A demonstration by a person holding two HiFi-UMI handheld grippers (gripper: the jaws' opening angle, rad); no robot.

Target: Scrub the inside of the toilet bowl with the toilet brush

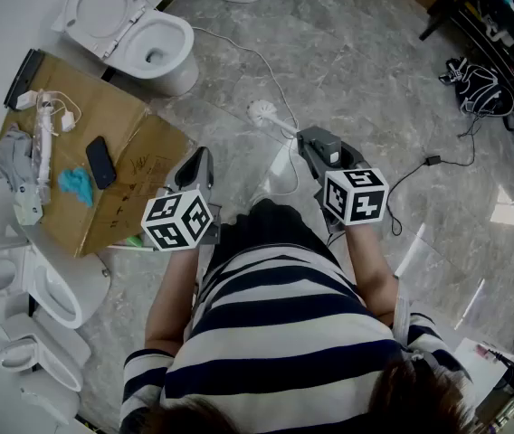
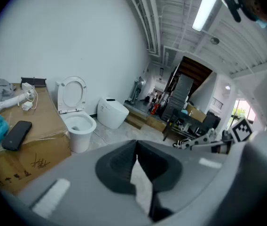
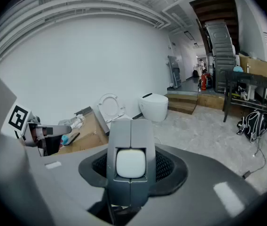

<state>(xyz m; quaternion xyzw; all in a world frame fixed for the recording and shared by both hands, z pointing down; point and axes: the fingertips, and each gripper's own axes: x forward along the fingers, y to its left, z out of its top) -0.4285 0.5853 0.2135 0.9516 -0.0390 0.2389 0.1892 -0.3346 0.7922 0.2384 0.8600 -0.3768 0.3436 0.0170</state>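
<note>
No text could be read around you. The cardboard box [image 1: 121, 120] at your left bore a dark handwritten scrawl and small printed symbols on its near side, too small to make out. Cubes on your left gripper [image 1: 202, 155] and right gripper [image 1: 306, 137] carried only black-and-white square markers.

Open floor [image 1: 356, 70] to the toilet [image 1: 176, 70]; cardboard box [image 1: 144, 165] beside it

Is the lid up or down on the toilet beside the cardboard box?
Up. The lid stands raised behind the bowl, whose inside is plainly exposed in the head view.
</note>
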